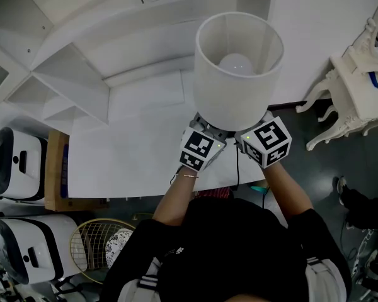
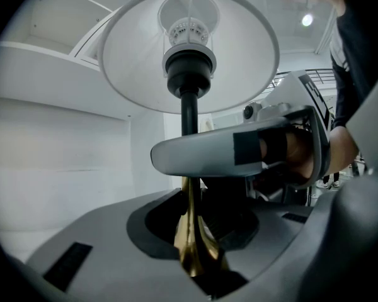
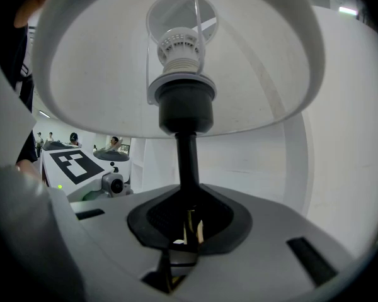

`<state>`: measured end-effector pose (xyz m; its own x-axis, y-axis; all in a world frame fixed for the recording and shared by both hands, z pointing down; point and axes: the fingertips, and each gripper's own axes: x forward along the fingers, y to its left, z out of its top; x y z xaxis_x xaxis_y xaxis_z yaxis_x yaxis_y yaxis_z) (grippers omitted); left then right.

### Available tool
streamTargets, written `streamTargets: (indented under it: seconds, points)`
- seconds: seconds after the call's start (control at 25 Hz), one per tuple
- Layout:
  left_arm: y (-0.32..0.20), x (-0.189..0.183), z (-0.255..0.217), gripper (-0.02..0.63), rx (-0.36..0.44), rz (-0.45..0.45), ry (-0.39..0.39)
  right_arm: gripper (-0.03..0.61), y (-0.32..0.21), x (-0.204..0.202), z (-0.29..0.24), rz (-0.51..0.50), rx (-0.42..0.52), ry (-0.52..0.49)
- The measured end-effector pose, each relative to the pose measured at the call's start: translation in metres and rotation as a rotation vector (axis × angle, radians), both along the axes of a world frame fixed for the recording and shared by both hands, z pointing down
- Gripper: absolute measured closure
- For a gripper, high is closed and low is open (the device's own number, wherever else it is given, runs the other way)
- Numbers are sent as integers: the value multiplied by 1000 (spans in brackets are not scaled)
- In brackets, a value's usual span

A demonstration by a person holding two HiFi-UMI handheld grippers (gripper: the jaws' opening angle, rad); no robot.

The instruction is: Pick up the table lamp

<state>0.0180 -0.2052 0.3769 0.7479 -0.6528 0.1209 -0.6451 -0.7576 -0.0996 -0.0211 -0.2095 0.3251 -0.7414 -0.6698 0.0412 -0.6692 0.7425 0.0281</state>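
The table lamp has a white drum shade (image 1: pixel 239 68) with its bulb showing inside, and it hides the foot in the head view. Both grippers meet right under the shade. My left gripper (image 1: pixel 215 131), with its marker cube, is shut on the lamp's stem; in the left gripper view the gold lower stem (image 2: pixel 192 238) sits clamped between its jaws (image 2: pixel 192 228) under the black upper stem (image 2: pixel 189 115). My right gripper (image 1: pixel 244 134) comes in from the other side and is shut on the black stem (image 3: pixel 188 162) between its jaws (image 3: pixel 188 231). One right finger (image 2: pixel 208 156) crosses the stem.
A white tabletop (image 1: pixel 132 162) lies below and left of the lamp, with white shelving (image 1: pixel 69 74) behind it. An ornate white chair (image 1: pixel 359 87) stands at the right over dark floor. Two white cases (image 1: pixel 12 162), a wooden box (image 1: pixel 55 168) and a racket (image 1: pixel 101 238) sit at the left.
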Motion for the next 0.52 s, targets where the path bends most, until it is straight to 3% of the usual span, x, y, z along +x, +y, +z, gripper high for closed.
streamTargets:
  seconds: [0.52]
  points:
    - [0, -11, 2, 509, -9, -7, -30, 517, -2, -11, 4, -8, -11, -18]
